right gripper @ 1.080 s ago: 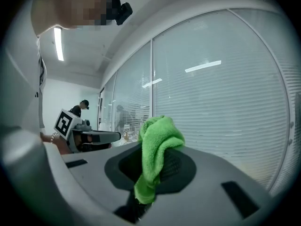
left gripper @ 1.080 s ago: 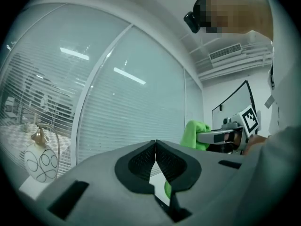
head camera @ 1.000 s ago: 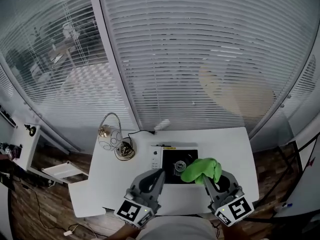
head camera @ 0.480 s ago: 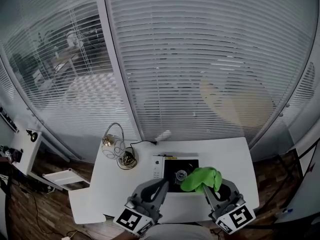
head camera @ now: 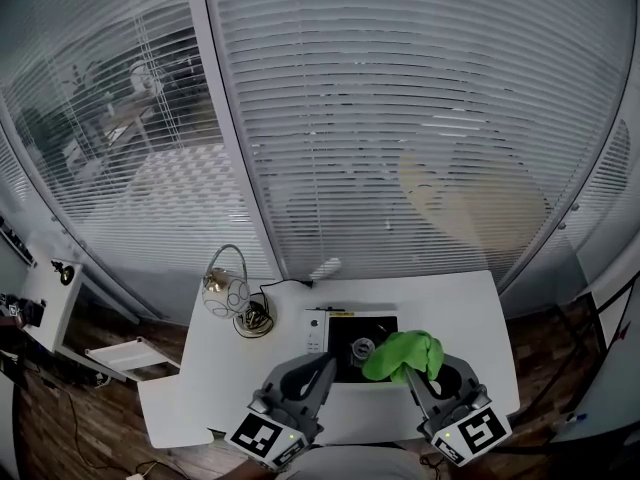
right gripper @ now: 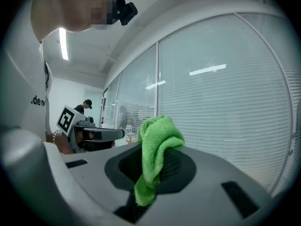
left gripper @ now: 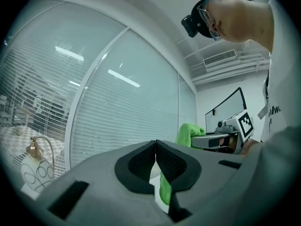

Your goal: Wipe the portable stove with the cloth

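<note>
Right gripper point(right gripper: 150, 167) clamps cloth point(head camera: 403, 354); cloth covers stove point(head camera: 342, 340) right edge; left gripper point(left gripper: 155, 155) closed.

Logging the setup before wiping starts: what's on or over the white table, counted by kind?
Stove: 1
Cloth: 1, green, pinched in the right claw
Glass ornament: 1
Coiled cable: 1
Small white object at the far edge: 1, too small to identify
Claws: 2, the left claw shut and empty
Total: 7
</note>
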Available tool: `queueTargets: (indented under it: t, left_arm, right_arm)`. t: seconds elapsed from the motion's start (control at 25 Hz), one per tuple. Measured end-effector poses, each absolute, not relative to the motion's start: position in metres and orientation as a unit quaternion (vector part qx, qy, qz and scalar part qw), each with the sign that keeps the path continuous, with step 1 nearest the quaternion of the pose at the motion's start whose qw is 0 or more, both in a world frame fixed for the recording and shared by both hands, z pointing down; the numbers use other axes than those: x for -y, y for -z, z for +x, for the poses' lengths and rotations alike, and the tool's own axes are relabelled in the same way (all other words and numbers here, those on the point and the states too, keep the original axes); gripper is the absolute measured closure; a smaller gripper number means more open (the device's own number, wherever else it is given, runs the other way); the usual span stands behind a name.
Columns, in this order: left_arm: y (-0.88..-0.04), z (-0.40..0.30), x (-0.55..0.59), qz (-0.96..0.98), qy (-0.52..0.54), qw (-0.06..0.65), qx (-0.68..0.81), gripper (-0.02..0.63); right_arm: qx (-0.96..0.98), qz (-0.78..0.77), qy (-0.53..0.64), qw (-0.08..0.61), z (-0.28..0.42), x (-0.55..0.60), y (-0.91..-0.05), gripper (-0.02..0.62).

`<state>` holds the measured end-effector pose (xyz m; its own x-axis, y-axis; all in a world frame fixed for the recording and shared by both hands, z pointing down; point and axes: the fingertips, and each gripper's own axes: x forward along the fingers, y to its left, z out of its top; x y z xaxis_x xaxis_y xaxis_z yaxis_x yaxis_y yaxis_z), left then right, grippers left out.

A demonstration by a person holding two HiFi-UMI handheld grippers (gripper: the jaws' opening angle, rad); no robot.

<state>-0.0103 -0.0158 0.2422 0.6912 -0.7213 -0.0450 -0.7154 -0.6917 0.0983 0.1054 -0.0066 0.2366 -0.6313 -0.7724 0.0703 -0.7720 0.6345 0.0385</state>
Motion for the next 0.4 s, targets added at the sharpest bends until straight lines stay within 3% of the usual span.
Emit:
queueTargets:
  t: [0.4]
  left_arm:
    - [-0.24, -0.0078, 0.0221, 0.922, 0.045, 0.039, 0.383, 0.594]
  right_arm:
    - [0.903, 0.428, 0.0, 0.041, 0.1048, 0.0132, -0.2357, 0.554]
